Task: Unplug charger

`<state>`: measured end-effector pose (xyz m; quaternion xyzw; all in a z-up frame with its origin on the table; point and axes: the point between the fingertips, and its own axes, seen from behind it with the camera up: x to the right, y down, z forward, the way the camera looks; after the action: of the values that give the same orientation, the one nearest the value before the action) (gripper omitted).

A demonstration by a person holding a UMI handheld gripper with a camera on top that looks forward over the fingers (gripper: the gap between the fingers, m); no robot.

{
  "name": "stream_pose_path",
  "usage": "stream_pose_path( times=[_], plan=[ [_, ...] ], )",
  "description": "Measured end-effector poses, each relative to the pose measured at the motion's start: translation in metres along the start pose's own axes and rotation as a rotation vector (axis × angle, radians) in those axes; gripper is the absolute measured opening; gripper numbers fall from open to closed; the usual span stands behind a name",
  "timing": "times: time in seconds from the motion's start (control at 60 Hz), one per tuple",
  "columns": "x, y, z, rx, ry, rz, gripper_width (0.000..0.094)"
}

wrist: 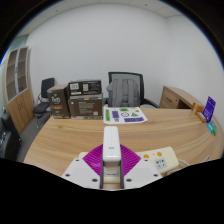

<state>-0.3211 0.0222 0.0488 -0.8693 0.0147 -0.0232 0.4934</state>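
I see my gripper (112,172) low over the wooden table (70,140), and its two fingers are closed narrowly on the white charger (112,148), with the purple pads (97,158) pressing it from both sides. The charger stands upright between them. Just beside the fingers lies a white power strip (158,157). Farther on the table there is a white tray (125,115). Beyond the table stand a black chair (126,90) and some cardboard boxes (78,98).

Charger's (111,143) lower end and plug, hidden between the tongs (111,166).
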Motion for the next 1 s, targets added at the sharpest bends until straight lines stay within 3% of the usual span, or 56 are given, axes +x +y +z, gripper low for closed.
stream_pose_path(
  times=[0.267, 0.417, 0.467, 0.6, 0.667, 0.8, 1.0],
  plan=[
    [-0.003, -0.007, -0.003, -0.015, -0.015, -0.072, 0.0133],
    [-0.025, -0.163, -0.068, 0.336, -0.079, -0.134, 0.0131],
    [-0.036, -0.220, -0.093, 0.403, -0.142, -0.071, 0.0131],
    [0.023, -0.263, -0.103, 0.460, -0.141, -0.004, 0.0133],
    [0.054, -0.251, -0.100, 0.440, -0.124, 0.015, 0.0132],
    [0.117, -0.200, -0.064, 0.286, -0.084, 0.053, 0.0135],
    [0.211, -0.068, -0.006, 0.047, -0.064, 0.163, 0.0149]
  ],
)
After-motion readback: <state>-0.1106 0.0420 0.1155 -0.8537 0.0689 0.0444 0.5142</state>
